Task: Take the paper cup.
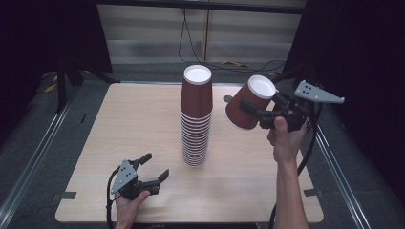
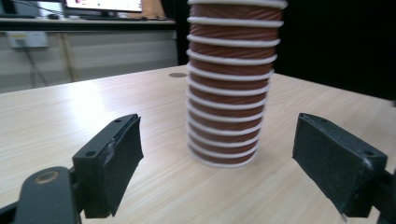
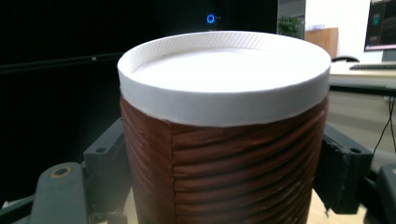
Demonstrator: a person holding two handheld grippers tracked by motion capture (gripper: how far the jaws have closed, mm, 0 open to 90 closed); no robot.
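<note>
The right gripper (image 1: 258,113) is clamping a single brown paper cup (image 1: 250,101) by its ribbed wall, one jaw pressing on each side, as the right gripper view is showing with the cup (image 3: 224,140) wedged between the black pads; the cup is hanging upside down and tilted in the air, just to the right of the stack of cups (image 1: 196,117) and near its top, which is probably so that its open mouth can be brought over the top cup and slid down onto it; gripping at the wall rather than the rim is leaving that mouth free. The stack is standing upside down near the middle of the table (image 1: 124,124), wide mouths downward, which is keeping it steady on its broadest ring. The left gripper (image 1: 154,168) is resting low at the near left of the table with its jaws spread wide and nothing between them; in the left gripper view it is pointing at the foot of the stack (image 2: 229,93), perhaps waiting to brace it. Counting: two grippers, one loose cup, one stack; the rims in the stack are looking like roughly fifteen, though the lower rings are crowding too closely in the high view to count surely.
</note>
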